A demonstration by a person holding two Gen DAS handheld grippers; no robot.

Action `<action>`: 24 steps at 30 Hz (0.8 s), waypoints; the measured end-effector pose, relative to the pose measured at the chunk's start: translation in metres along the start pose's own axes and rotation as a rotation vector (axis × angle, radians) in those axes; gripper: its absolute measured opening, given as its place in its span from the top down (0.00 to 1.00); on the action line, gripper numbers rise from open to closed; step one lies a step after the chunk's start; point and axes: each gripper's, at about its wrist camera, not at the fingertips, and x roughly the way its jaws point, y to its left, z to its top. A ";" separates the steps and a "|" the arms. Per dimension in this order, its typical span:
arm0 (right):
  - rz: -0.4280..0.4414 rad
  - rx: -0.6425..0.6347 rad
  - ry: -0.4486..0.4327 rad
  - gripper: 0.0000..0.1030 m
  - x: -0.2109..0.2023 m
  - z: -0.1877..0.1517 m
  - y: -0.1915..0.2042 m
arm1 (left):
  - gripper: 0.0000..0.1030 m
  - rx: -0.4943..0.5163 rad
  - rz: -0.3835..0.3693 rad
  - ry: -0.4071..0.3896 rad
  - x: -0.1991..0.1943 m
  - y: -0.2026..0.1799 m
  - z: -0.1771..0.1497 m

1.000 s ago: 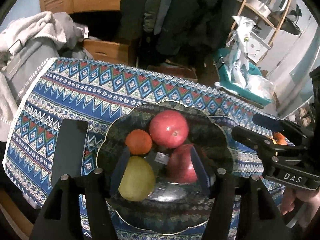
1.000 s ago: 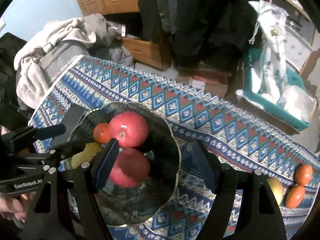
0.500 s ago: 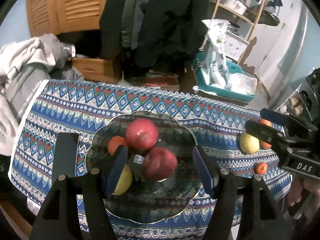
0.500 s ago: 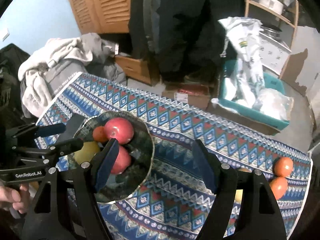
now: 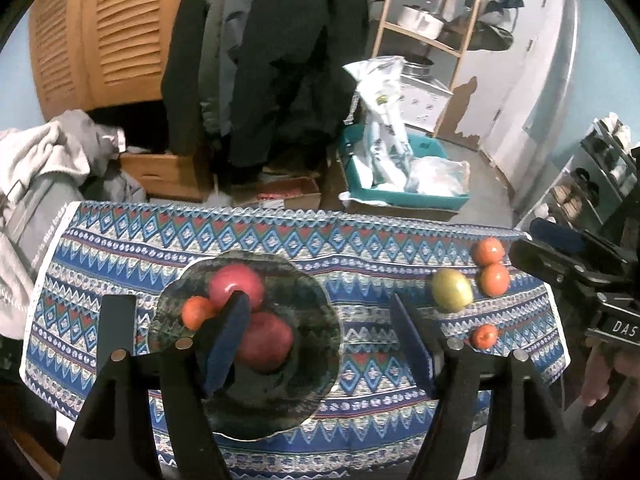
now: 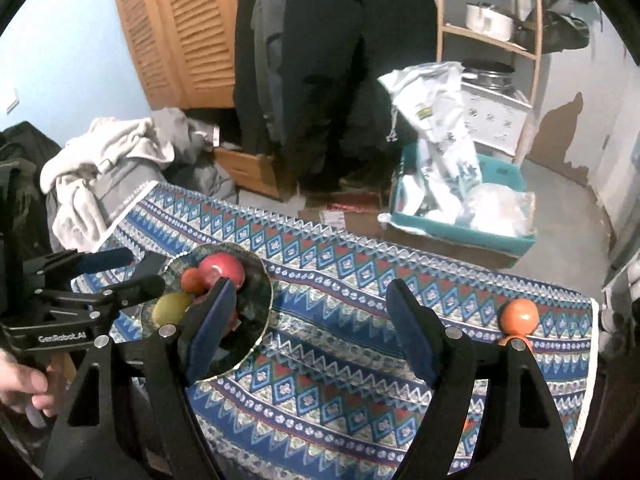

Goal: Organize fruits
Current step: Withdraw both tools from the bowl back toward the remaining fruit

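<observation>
Left wrist view: left claw (image 5: pixel 320 336) empty, jaws apart and just been opening, nothing between the pads; it hangs above the bench (image 5: pixel 120 240), which is draped in a blue patterned cloth. Dark plate (image 5: pixel 320 304) sits on the cloth's left half, holding two red apples (image 5: pixel 236 286) (image 5: pixel 266 342) and a small orange fruit (image 5: pixel 196 312) (the left finger (image 5: pixel 226 340) blocks part of both apples and hides whatever lies under it). Dark flat slab (image 5: pixel 116 328) lies just left of the plate. On the cloth's right end, well apart from the plate: a yellow-green fruit (image 5: pixel 452 290), two orange fruits (image 5: pixel 488 250) (image 5: pixel 495 279) touching each other, and a smaller orange one (image 5: pixel 484 336) nearer the camera. Right claw (image 5: pixel 536 244) comes in at the right edge, a hand (image 5: pixel 608 376) under it.

Right wrist view: right claw (image 6: pixel 308 328) also empty, jaws apart, just been opening, only cloth between the fingers. Its left finger (image 6: pixel 208 336) covers part of the plate; a yellow-green pear (image 6: pixel 172 308) shows there beside the left claw's tip. One orange fruit (image 6: pixel 519 315) is clear at far right, the next mostly hidden behind the right finger's mount.

Behind the bench: louvred wooden doors (image 5: pixel 100 32), hanging dark coats (image 5: pixel 272 60), a pile of grey clothes (image 5: pixel 44 168), a teal bin (image 5: pixel 400 196) with bags, a wooden shelf rack (image 5: pixel 436 20).
</observation>
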 end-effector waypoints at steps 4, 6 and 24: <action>-0.023 0.002 -0.021 0.23 -0.018 -0.006 -0.010 | 0.28 0.031 -0.016 -0.009 -0.006 -0.019 0.002; -0.033 0.005 -0.026 0.23 -0.024 -0.009 -0.016 | 0.28 0.048 -0.027 -0.015 -0.009 -0.029 0.003; -0.123 0.107 -0.047 0.19 -0.066 -0.052 -0.096 | 0.22 0.194 -0.079 0.020 0.002 -0.113 0.003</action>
